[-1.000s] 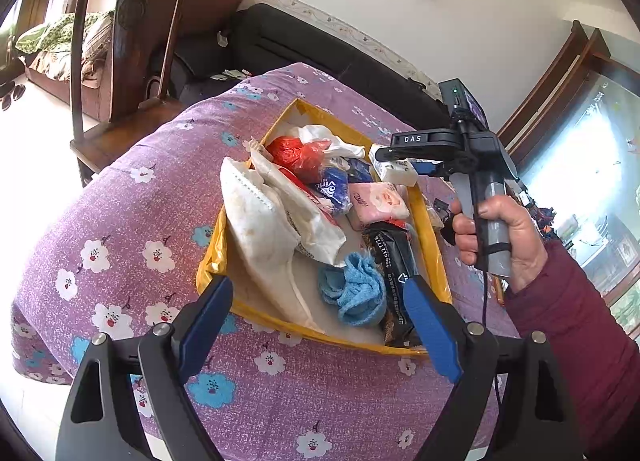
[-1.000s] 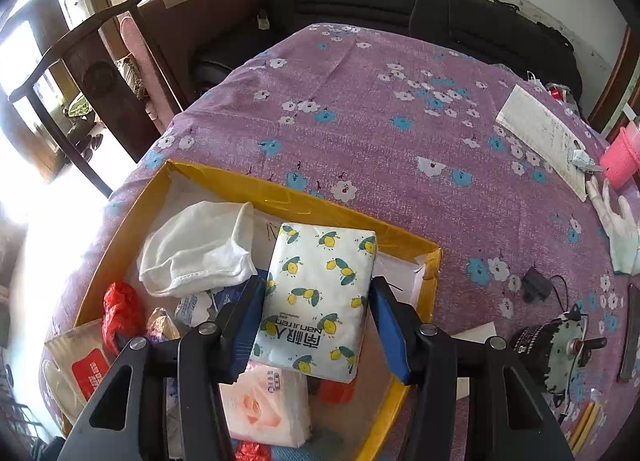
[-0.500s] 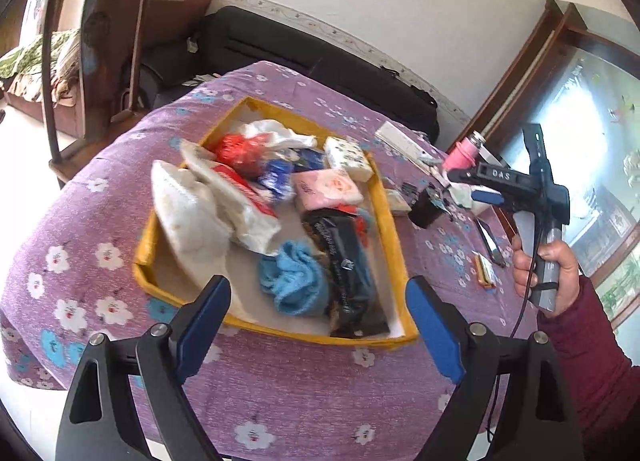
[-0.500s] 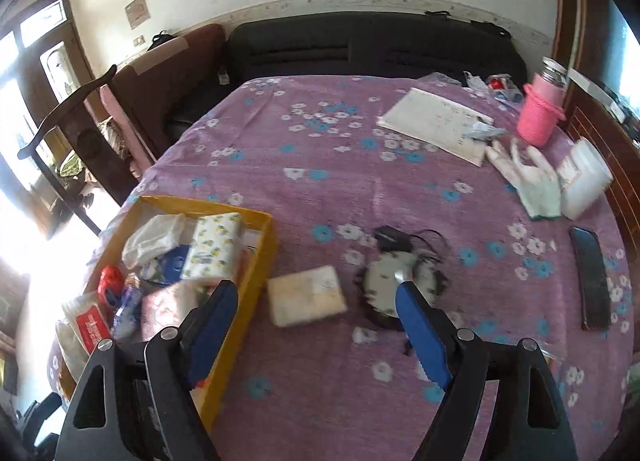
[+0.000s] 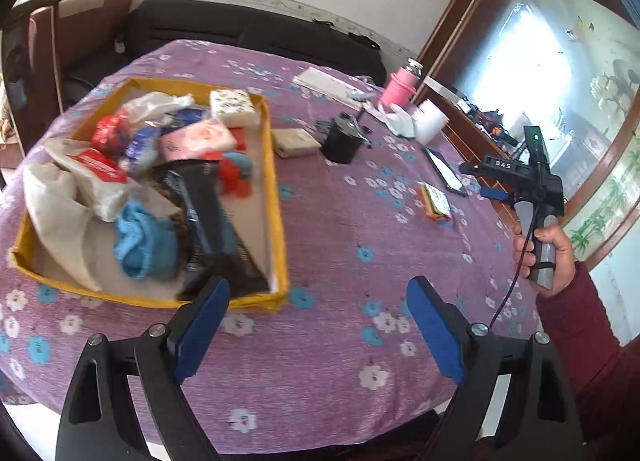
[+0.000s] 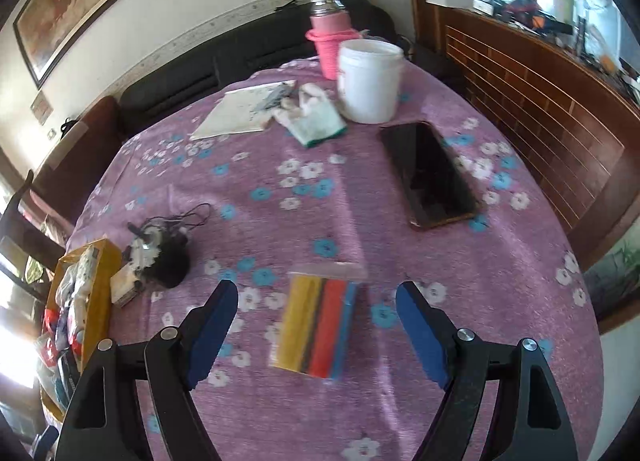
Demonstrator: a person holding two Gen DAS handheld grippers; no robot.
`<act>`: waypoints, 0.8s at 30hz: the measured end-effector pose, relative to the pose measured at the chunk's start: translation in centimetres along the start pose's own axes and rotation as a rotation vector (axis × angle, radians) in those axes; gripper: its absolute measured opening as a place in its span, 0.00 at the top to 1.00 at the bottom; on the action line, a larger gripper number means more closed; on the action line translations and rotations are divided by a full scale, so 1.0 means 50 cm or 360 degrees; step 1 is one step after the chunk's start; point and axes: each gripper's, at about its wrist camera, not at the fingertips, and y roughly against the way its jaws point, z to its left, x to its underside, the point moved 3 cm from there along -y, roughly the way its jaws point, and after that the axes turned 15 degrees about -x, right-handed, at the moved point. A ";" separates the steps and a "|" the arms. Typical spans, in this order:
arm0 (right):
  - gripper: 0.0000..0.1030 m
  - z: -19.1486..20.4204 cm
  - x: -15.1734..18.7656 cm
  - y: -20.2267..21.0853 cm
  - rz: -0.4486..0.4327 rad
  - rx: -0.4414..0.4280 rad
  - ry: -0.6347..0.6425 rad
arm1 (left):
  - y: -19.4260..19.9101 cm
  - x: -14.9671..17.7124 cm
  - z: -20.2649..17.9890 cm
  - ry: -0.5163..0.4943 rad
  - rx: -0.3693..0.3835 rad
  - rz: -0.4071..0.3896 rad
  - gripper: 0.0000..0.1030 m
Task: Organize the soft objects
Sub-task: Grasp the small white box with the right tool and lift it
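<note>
A yellow box (image 5: 276, 197) on the purple flowered tablecloth holds soft things: a lemon-print tissue pack (image 5: 234, 105), a pink tissue pack (image 5: 198, 139), a blue cloth (image 5: 146, 245), a black packet (image 5: 208, 217) and white bags (image 5: 60, 201). My left gripper (image 5: 320, 297) is open and empty, hovering by the box's near right corner. My right gripper (image 6: 316, 293) is open over a striped yellow, red and blue pack (image 6: 316, 325) lying on the cloth, pads apart from it. In the left wrist view a hand holds the right gripper (image 5: 494, 191) at the table's right side.
A dark phone (image 6: 428, 173), a white tub (image 6: 370, 79), a pink flask (image 6: 330, 41), a pale glove (image 6: 316, 117) and a paper sheet (image 6: 248, 109) lie farther back. A black round device (image 6: 162, 255) and a beige pack (image 6: 124, 287) sit beside the box (image 6: 98, 293).
The right gripper let go of the lemon-print tissue pack in the box, opened, and swung right to above the striped pack. The left gripper swung right, off the box.
</note>
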 end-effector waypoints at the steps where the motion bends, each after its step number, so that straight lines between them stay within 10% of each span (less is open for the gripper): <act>1: 0.18 0.009 0.005 -0.006 0.0030 -0.0051 0.0007 | -0.006 0.000 -0.010 0.0004 0.0020 0.0013 0.13; 9: 0.17 0.270 0.050 -0.100 0.0272 -0.0727 0.0189 | -0.009 0.010 -0.047 -0.0051 0.0049 0.0022 0.13; 12: 0.19 0.369 0.046 -0.147 0.0229 -0.0527 0.0396 | -0.008 0.010 -0.019 -0.0011 0.0039 0.0022 0.13; 18: 0.61 0.482 0.014 -0.276 0.0300 -0.0217 0.0566 | -0.006 0.006 0.056 0.0097 0.0034 0.0014 0.13; 24: 0.65 0.509 -0.008 -0.379 0.0426 -0.0133 0.0516 | -0.001 0.002 0.114 0.0171 0.0047 0.0001 0.13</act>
